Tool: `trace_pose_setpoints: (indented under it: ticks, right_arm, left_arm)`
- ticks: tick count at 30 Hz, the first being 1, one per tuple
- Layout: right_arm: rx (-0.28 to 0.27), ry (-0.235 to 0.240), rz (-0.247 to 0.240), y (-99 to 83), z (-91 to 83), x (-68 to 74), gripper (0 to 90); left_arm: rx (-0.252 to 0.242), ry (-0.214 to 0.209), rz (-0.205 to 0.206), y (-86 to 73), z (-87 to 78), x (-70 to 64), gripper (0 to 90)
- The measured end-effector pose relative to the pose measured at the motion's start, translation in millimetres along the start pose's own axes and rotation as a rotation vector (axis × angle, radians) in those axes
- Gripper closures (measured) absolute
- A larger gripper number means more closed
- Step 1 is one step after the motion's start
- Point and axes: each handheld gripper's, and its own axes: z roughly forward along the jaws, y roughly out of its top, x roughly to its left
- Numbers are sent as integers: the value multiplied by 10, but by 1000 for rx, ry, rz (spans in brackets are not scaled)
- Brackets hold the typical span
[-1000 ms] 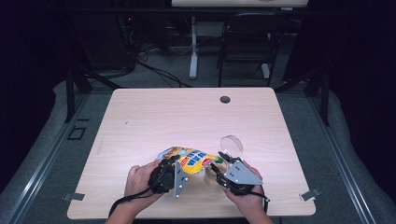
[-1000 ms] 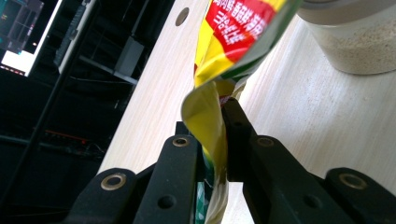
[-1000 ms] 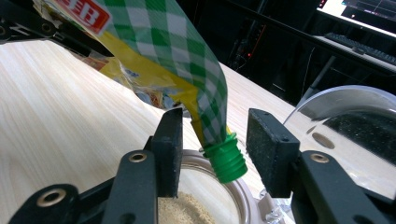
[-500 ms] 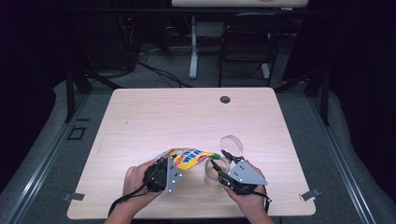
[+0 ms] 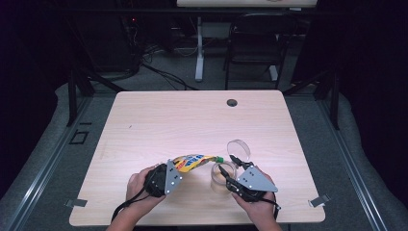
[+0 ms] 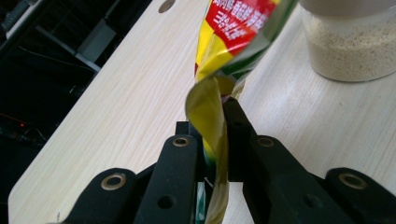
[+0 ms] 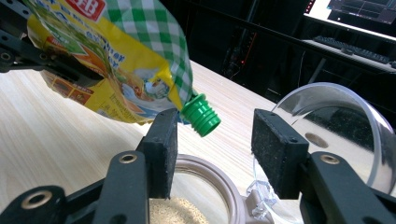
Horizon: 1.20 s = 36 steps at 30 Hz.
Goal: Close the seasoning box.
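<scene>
My left gripper (image 6: pixel 215 126) is shut on the bottom edge of a yellow food pouch (image 6: pixel 233 28) and holds it off the table, lying almost level. The pouch (image 5: pixel 192 161) has a green spout (image 5: pixel 220 159) that points right, over a clear jar (image 5: pixel 223 177) of beige granules. In the right gripper view the spout (image 7: pixel 201 114) hangs between and just beyond the jaws of my right gripper (image 7: pixel 215 140), which is open and touches nothing. The jar's rim (image 7: pixel 205 177) lies right below those jaws. Its clear hinged lid (image 7: pixel 336 126) stands tipped back.
The jar stands near the front edge of the light wooden table (image 5: pixel 192 120). A dark cable hole (image 5: pixel 232 102) sits at the back. A chair (image 5: pixel 255 43) and desk legs stand beyond the table.
The pouch has swung so that its spout reaches over the jar. My right gripper has drawn slightly right and toward the front edge. The left hand has shifted a little with the pouch.
</scene>
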Motion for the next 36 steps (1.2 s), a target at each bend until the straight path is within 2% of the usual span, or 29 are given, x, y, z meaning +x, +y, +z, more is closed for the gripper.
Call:
trace_pose_setpoints:
  ticks: [2, 6, 7, 11, 12, 13, 14, 15, 16, 19, 23, 25, 36]
  right_arm:
    - [1, 0, 0, -1, 0, 0, 512]
    - [6, -5, 2, -15, -5, 0, 510]
    - [6, -5, 2, -15, -5, 0, 510]
    - [11, -10, 9, -35, -21, -12, 510]
    - [11, -10, 16, -45, -28, -15, 510]
    - [11, -10, 16, -45, -28, -15, 510]
    - [18, -13, 15, -52, -41, -16, 510]
    - [18, -13, 15, -52, -41, -16, 510]
    - [17, -14, 18, -62, -49, -16, 510]
    - [18, -16, 23, -72, -60, -13, 509]
    - [20, -21, 33, -87, -84, -16, 511]
    - [19, -22, 36, -93, -92, -20, 511]
    - [19, -25, 50, -106, -122, -51, 513]
  left_arm:
    - [-3, -7, -8, -13, 7, 14, 853]
    - [-23, -34, -65, -55, 13, 79, 853]
    - [-23, -34, -65, -55, 13, 79, 853]
    - [-39, -59, -124, -125, 11, 160, 853]
    - [-48, -67, -155, -180, 8, 205, 853]
    - [-48, -67, -155, -180, 8, 205, 853]
    - [-52, -75, -191, -250, 11, 250, 853]
    - [-52, -75, -191, -250, 11, 250, 853]
    - [-53, -79, -208, -290, 17, 275, 853]
    - [-58, -93, -276, -423, 46, 344, 854]
    - [-97, -108, -385, -567, 65, 429, 854]
    - [-100, -109, -405, -601, 69, 464, 855]
    - [-108, -106, -451, -698, 60, 484, 854]
